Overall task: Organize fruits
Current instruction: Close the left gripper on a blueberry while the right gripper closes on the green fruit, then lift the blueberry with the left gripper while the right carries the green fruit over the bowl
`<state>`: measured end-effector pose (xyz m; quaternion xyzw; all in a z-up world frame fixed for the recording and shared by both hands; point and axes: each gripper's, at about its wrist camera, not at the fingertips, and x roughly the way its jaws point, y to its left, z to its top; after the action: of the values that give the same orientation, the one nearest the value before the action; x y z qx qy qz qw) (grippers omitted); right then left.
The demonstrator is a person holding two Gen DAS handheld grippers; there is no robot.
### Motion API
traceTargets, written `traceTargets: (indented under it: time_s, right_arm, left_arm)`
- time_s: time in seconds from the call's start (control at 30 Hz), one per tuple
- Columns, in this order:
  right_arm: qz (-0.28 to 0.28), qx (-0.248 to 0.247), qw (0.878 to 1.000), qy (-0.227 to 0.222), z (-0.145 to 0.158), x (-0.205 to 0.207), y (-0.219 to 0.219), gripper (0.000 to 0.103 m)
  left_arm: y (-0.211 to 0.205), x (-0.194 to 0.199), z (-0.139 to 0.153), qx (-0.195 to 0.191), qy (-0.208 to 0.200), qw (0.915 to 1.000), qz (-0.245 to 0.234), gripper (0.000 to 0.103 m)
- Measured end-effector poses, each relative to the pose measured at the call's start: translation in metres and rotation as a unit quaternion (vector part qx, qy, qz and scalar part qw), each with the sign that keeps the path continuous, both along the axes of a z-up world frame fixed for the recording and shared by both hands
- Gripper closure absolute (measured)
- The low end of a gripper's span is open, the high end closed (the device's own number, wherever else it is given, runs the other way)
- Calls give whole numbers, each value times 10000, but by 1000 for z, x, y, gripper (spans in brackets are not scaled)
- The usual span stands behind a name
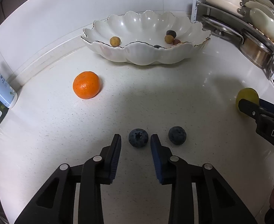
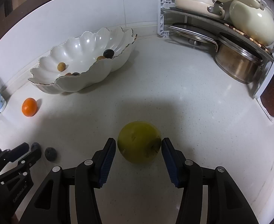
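Note:
My left gripper (image 1: 136,137) stands open on the white counter with a blueberry (image 1: 138,137) between its blue pads; a gap shows on the berry's left side. A second blueberry (image 1: 177,135) lies just right of it. A tangerine (image 1: 86,85) rests further back on the left. The scalloped white bowl (image 1: 137,55) at the back holds several small fruits. In the right wrist view my right gripper (image 2: 138,143) is shut on a yellow-green round fruit (image 2: 138,141) that sits on the counter. The left gripper (image 2: 32,148) shows at the lower left there.
A metal rack with pots, pans and lids (image 2: 235,43) fills the back right corner. A clear jar with brown contents (image 2: 273,97) stands beside the rack. Bottles (image 1: 1,91) stand at the left edge against the wall.

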<state>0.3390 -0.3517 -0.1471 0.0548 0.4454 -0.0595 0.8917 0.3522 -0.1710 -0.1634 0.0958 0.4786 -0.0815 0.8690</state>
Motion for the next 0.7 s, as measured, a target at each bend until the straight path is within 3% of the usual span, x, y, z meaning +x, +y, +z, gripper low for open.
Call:
traceTargets:
  time_s: [0.2,0.7]
  right_arm:
    - [29,27,10000,62,-5,-1,2,52]
    - [28,24,10000,3,-7,-7,3,53]
  left_arm:
    - [-2,0,-2,3,-22,10000,-75,79]
    - [-1,-4,1,-72,-268,9996,-108,80]
